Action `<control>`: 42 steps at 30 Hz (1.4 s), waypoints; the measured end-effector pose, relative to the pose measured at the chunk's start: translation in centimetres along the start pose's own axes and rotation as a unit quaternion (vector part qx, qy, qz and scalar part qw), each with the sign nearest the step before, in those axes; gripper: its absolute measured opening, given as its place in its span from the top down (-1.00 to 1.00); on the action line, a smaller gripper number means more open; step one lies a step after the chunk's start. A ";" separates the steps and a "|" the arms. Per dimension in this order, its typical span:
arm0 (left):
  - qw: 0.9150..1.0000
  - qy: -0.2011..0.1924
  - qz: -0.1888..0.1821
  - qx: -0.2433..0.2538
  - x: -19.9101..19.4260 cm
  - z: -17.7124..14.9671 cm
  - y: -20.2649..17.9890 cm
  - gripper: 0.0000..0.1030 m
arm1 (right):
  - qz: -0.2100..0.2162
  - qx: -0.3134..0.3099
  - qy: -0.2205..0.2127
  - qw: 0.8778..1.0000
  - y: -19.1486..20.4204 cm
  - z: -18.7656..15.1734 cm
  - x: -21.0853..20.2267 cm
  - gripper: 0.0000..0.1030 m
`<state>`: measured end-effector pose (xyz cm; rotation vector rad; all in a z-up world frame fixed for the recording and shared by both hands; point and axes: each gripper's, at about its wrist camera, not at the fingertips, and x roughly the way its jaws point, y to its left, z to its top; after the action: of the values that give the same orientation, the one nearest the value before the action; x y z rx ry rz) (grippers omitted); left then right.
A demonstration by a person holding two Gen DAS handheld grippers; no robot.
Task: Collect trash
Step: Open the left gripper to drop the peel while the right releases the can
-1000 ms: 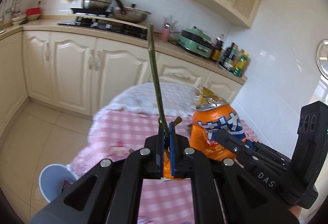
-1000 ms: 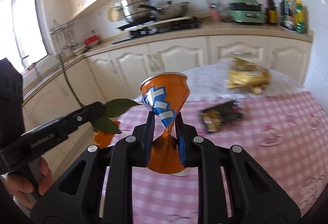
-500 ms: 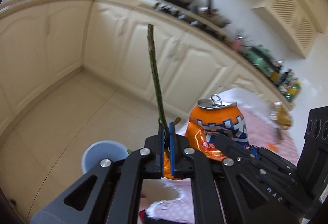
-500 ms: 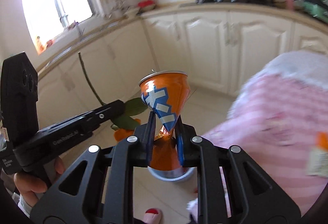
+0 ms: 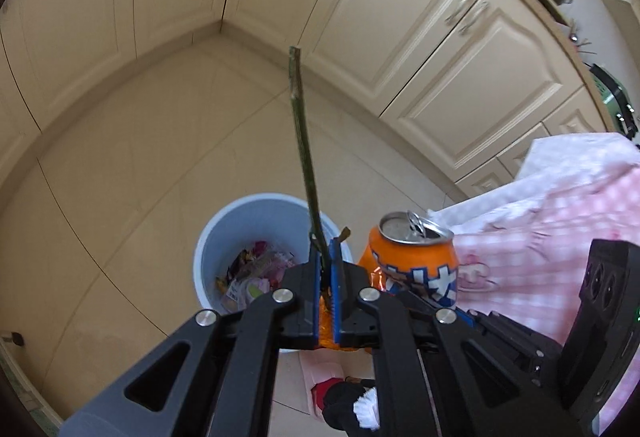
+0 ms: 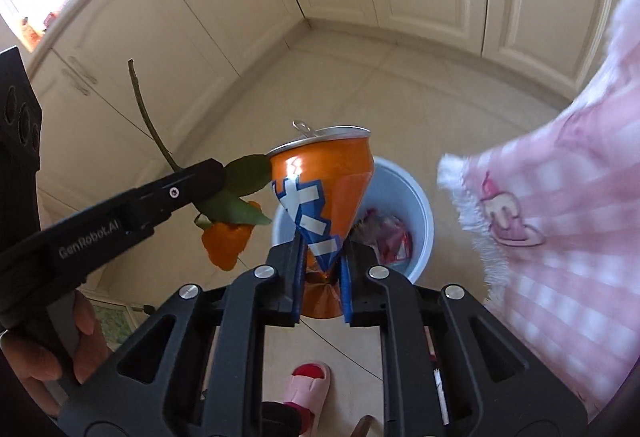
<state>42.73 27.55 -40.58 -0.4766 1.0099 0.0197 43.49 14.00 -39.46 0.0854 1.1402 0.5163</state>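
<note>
Two claws clamped, left claw on stem, right claw on can, wrappers in bin

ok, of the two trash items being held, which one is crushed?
The orange drink can in the right gripper, pinched flat at its base. The left gripper holds an uncrushed green leafy stem.

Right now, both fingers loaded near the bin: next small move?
Probably carry both a bit further over the blue bin, then release. The right gripper pinches the crushed orange can near the bin's rim, not centred over it. The left gripper clamps the stem with leaves and orange peel, which hangs beside the bin above bare floor.
</note>
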 end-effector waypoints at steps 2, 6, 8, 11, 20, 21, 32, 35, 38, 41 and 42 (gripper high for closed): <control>1.000 0.002 0.002 -0.011 1.7 -0.7 0.6 0.90 | -0.003 0.004 0.008 1.000 -0.6 0.3 1.4 0.73; 1.000 0.007 0.011 -0.027 3.6 -0.4 1.2 0.07 | -0.004 0.018 0.015 1.000 -1.6 0.4 3.5 0.73; 0.999 0.006 0.026 -0.025 4.2 -0.2 1.4 0.01 | -0.002 0.026 0.018 0.999 -2.0 0.2 4.0 0.73; 0.999 0.024 0.040 -0.024 5.0 -0.1 1.6 0.01 | -0.002 0.028 0.021 0.999 -2.2 0.2 4.7 0.73; 0.995 0.051 0.077 -0.026 5.5 -0.3 2.6 -0.03 | 0.001 0.032 0.031 0.999 -2.7 -0.9 5.5 0.73; 0.995 0.051 0.080 -0.022 5.5 -0.4 2.5 -0.06 | 0.001 0.032 0.032 0.999 -2.7 -0.9 5.7 0.73; 0.994 0.053 0.091 -0.021 5.0 -0.3 2.7 -0.09 | 0.011 -0.002 0.001 1.000 -1.9 -0.4 7.0 0.70; 0.994 0.056 0.092 -0.020 5.0 -0.3 2.7 -0.09 | 0.007 -0.013 -0.011 1.000 -1.5 -0.4 6.7 0.70; 0.994 0.054 0.090 -0.020 4.9 -0.2 2.7 -0.09 | 0.005 -0.010 -0.012 1.000 -1.4 -0.5 6.6 0.51; 0.995 0.050 0.086 -0.026 4.8 -0.2 2.6 -0.11 | -0.001 -0.007 -0.021 1.000 -1.7 -0.5 6.0 0.06; 0.995 0.048 0.086 -0.027 4.8 -0.2 2.6 -0.12 | 0.000 -0.006 -0.021 1.000 -1.7 -0.5 5.9 0.06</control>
<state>44.55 28.87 -45.52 -0.4429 1.1459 0.1795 45.55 14.94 -45.19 0.0852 1.0952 0.5182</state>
